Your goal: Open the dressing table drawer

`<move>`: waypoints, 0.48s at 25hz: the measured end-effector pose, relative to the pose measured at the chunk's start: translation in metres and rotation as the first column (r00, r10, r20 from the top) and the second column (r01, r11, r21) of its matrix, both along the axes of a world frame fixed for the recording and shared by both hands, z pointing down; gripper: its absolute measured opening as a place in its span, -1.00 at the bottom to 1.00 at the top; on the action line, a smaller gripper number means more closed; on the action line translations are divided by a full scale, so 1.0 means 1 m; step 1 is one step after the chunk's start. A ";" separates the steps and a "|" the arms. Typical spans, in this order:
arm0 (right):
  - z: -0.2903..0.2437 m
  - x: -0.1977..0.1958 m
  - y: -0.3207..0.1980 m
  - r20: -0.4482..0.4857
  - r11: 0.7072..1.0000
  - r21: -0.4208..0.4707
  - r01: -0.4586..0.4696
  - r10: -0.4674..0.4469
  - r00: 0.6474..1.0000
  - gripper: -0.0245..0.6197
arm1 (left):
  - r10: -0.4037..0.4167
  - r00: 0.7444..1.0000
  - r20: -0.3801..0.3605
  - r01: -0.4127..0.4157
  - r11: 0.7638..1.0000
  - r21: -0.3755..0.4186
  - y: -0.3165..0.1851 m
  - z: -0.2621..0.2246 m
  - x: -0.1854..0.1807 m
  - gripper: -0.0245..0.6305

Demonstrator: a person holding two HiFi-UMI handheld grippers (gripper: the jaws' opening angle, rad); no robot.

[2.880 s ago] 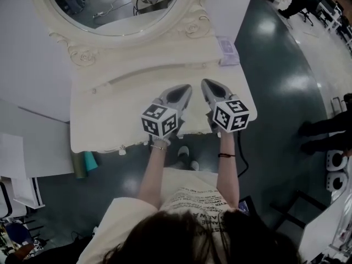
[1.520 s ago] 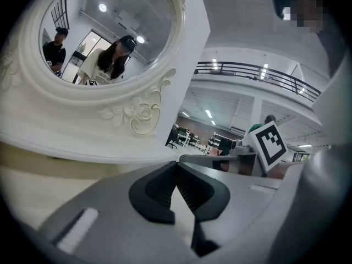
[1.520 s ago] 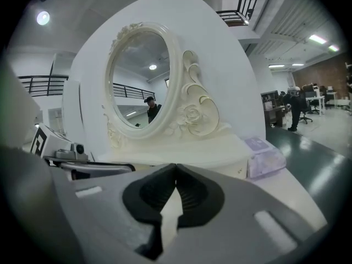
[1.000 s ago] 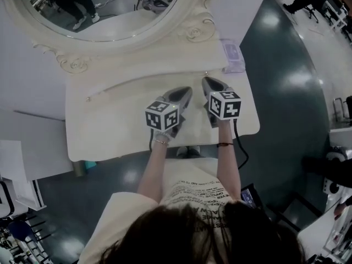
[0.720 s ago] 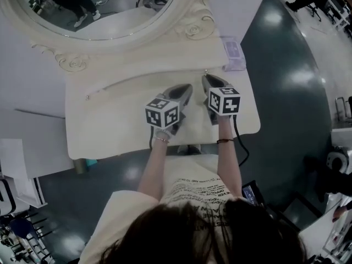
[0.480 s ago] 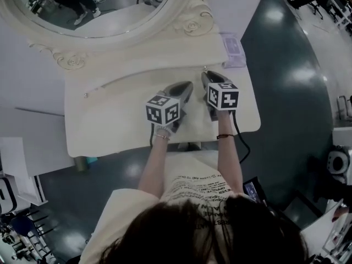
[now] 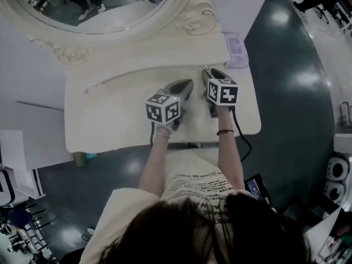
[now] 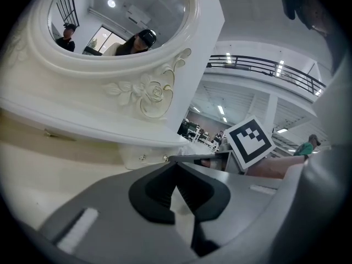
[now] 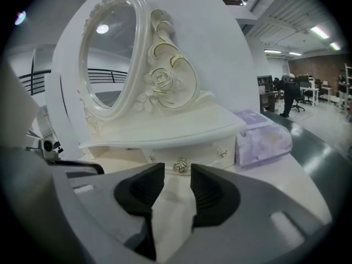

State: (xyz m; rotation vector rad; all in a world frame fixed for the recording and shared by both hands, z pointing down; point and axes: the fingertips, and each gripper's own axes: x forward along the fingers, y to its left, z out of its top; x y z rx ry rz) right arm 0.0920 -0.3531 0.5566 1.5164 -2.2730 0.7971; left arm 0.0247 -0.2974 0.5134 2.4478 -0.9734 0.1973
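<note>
The cream dressing table (image 7: 110,120) has a small drawer (image 9: 165,157) under the mirror shelf, with a gold rose-shaped knob (image 9: 180,165). My right gripper (image 9: 177,175) points at that knob. Its jaws have just been opening and stand apart, with the knob just beyond the fingertips and nothing between the pads. In the head view the right gripper (image 7: 207,73) reaches the shelf's front edge. My left gripper (image 7: 187,84) hovers over the tabletop beside it, jaws shut and empty. In the left gripper view its tips (image 8: 175,166) meet in front of the drawer front (image 8: 137,157).
An oval mirror (image 7: 99,4) in a carved frame stands at the back of the table. A pale purple tissue box (image 7: 235,51) sits at the right end of the shelf, close to the right of the knob (image 9: 263,136). Dark floor lies beyond the table's right edge.
My right gripper has moved forward and down, toward the shelf at the mirror's base. The left gripper has stayed about where it was.
</note>
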 end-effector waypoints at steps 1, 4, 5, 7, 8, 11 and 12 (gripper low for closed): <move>0.001 0.000 -0.001 -0.001 1.000 -0.003 0.001 -0.001 1.000 -0.50 | -0.005 1.000 0.000 0.005 1.000 -0.001 -0.001 0.000 -0.001 -0.93; 0.004 -0.002 -0.004 -0.002 1.000 -0.009 0.006 -0.006 1.000 -0.50 | -0.015 1.000 -0.001 0.015 1.000 -0.005 -0.003 0.001 -0.003 -0.93; 0.004 -0.003 -0.005 0.000 1.000 -0.010 0.008 -0.008 1.000 -0.50 | -0.015 1.000 -0.001 0.015 1.000 -0.006 -0.003 0.002 -0.003 -0.93; 0.006 -0.004 -0.006 -0.001 1.000 -0.014 0.009 -0.009 1.000 -0.50 | -0.014 1.000 -0.001 0.014 1.000 -0.009 -0.004 0.002 -0.003 -0.93; 0.006 -0.003 -0.007 -0.003 1.000 -0.017 0.007 -0.007 1.000 -0.50 | -0.014 1.000 0.000 0.014 1.000 -0.011 -0.004 0.003 -0.002 -0.93; 0.009 -0.001 -0.008 -0.001 1.000 -0.028 -0.004 0.004 1.000 -0.50 | -0.016 1.000 0.000 0.016 1.000 -0.015 -0.004 0.004 -0.002 -0.93; 0.009 -0.001 -0.009 0.003 1.000 -0.030 -0.008 0.008 1.000 -0.50 | -0.017 1.000 0.000 0.017 1.000 -0.016 -0.005 0.004 -0.003 -0.93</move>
